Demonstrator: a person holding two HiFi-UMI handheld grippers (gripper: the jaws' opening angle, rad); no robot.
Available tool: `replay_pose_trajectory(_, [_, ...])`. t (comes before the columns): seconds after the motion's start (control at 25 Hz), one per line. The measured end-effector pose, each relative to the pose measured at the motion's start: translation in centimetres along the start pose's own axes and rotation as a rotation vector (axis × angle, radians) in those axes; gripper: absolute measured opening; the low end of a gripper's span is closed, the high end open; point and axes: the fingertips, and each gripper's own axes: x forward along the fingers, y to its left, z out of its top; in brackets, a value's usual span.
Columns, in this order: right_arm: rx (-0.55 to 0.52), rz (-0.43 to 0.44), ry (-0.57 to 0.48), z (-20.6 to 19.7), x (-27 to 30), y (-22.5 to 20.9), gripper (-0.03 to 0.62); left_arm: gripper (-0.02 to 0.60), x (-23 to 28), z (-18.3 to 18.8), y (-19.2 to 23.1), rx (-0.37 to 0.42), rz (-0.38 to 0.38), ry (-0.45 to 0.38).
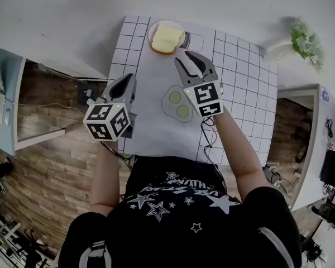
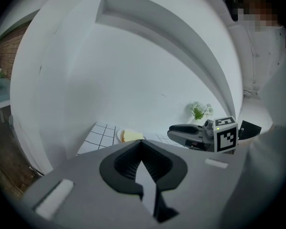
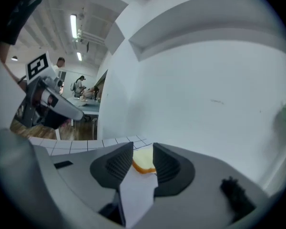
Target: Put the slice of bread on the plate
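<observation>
Grippers idling, task looking done

L gripper (image 1: 128,81) nearest, jaws pinching shut on nothing; R gripper (image 1: 188,61) ahead, jaws gaping, empty; bread slice (image 1: 167,38) sitting on plate (image 1: 151,39) at far end. Risk: R dipping fwd, knocking slice off rim.

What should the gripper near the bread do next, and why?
Probably just draw the right gripper back toward the person. The bread slice already lies on the plate, and that gripper's jaws stand open, short of the bread and gripping nothing, so nothing seems left to place.
</observation>
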Motion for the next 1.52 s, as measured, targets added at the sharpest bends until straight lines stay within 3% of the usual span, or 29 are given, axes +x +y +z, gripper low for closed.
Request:
replay_pose_trajectory(0.44, [0.197, -0.109, -0.139, -1.0, -13.0, -7.0, 0.064, 0.008, 0.7, -0.9, -11.4, 0.067, -0.032, -0.028])
replay_pose_trajectory(0.8, [0.274, -0.161, -0.179, -5.5, -23.5, -13.0, 0.02, 0.008, 1.9, -3.3, -21.7, 0.1, -0.054, -0.053])
replay_pose_trajectory(1.04, [0.334, -0.056, -0.247, -6.1, -27.9, -14.8, 0.014, 0.008, -0.3, -4.8, -25.8, 0.14, 0.029, -0.072])
replay_pose_trajectory(1.32, [0.356, 0.105, -0.315, -5.7, -31.2, -13.6, 0.015, 0.008, -4.4, -8.5, -29.2, 0.097, 0.158, -0.089])
replay_pose_trajectory(1.52, [0.345, 0.223, -0.32, -5.3, -31.6, -11.3, 0.015, 0.008, -6.2, -11.0, -31.5, 0.034, 0.198, -0.095])
